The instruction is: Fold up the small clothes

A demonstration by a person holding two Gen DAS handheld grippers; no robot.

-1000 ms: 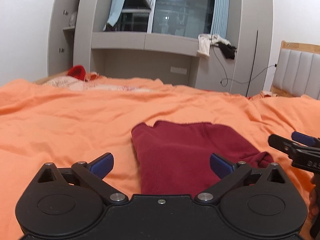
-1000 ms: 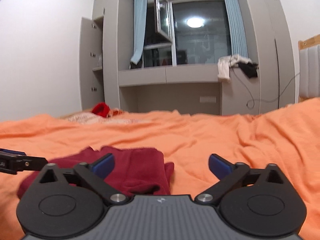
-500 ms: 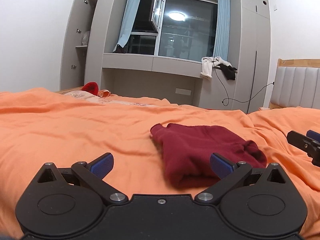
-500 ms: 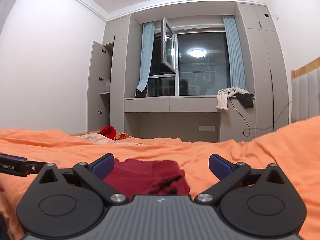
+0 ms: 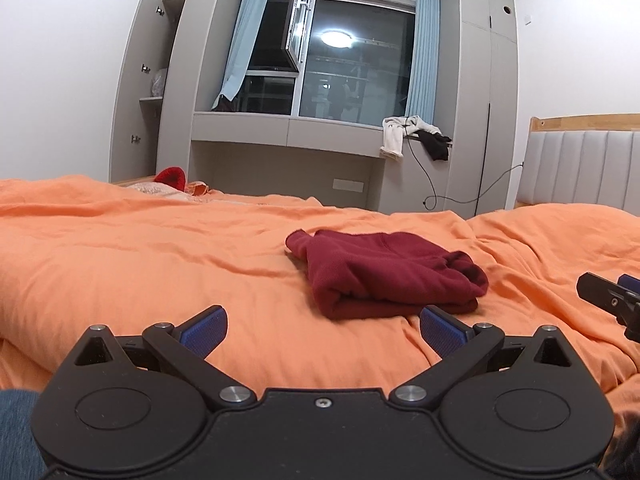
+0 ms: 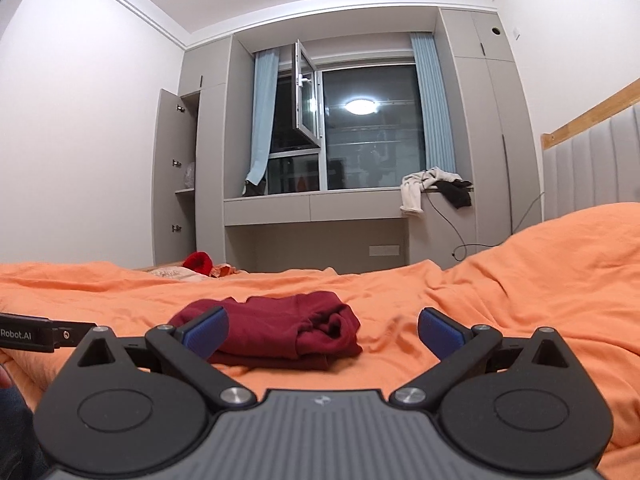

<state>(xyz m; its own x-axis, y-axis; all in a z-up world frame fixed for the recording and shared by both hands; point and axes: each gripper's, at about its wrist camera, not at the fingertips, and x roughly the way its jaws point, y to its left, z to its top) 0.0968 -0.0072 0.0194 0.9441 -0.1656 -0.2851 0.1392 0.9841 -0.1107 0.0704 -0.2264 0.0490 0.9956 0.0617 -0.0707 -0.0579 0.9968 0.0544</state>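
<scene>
The dark red garment (image 5: 384,272) lies folded on the orange bed (image 5: 160,264), at one o'clock from the left gripper (image 5: 322,326). Both it and the right gripper (image 6: 322,326) are released and empty. This fold looks finished; next, fetch another piece.

Grey built-in wardrobes (image 6: 484,128) round a dark window (image 6: 368,140) — blue curtains (image 6: 434,104), white walls (image 6: 80,120).

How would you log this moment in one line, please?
garment: folded, on bedspread | left tool: open, empty | right tool: open, empty
</scene>
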